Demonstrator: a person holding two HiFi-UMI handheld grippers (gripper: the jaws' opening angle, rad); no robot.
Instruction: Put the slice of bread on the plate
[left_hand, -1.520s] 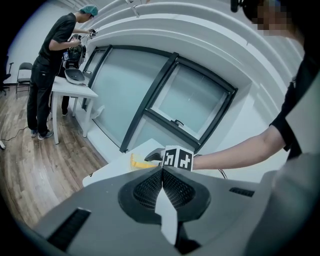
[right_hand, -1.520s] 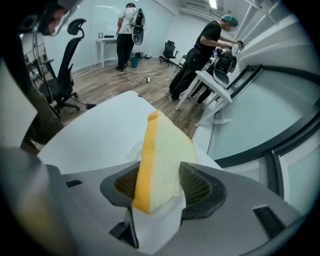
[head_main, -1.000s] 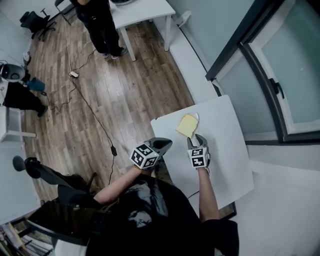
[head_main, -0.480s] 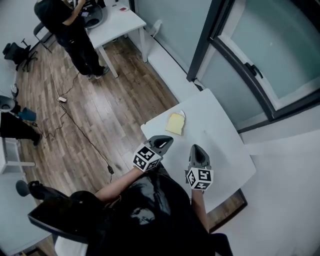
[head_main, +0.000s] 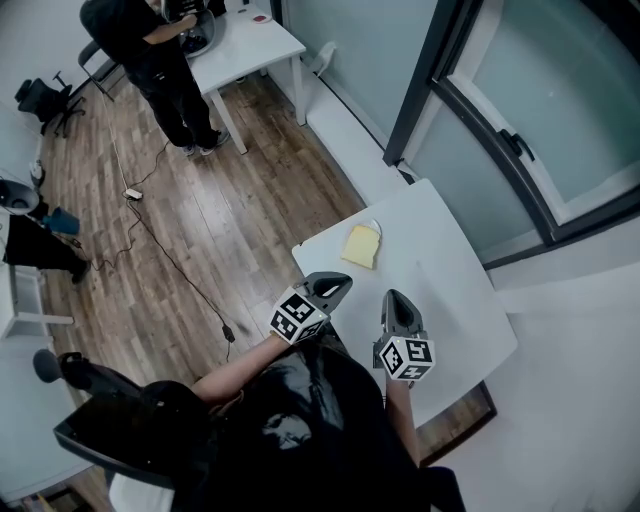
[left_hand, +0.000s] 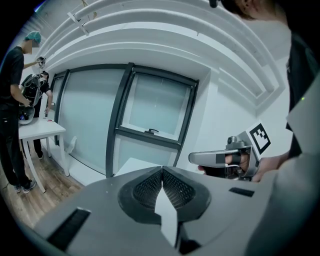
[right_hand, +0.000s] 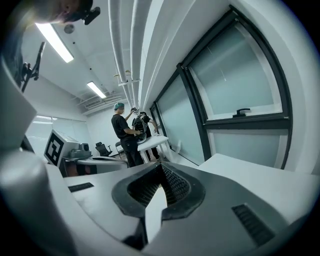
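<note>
Bread slice (head_main: 361, 246) sits on the plate (head_main: 377, 224) at the far left corner of the white table (head_main: 450, 280), well ahead of both grippers and touched by neither. The left gripper (head_main: 343, 281) hangs near the table's left edge with its jaws pressed together and nothing between them. The right gripper (head_main: 392, 297) is level beside it, jaws also shut and empty. The plate is hard to make out: only a thin white sliver of rim peeks past the bread against the white tabletop. Neither gripper view catches the bread at all. Both forearms reach forward from the body, with the grippers side by side and angled slightly downward.
</note>
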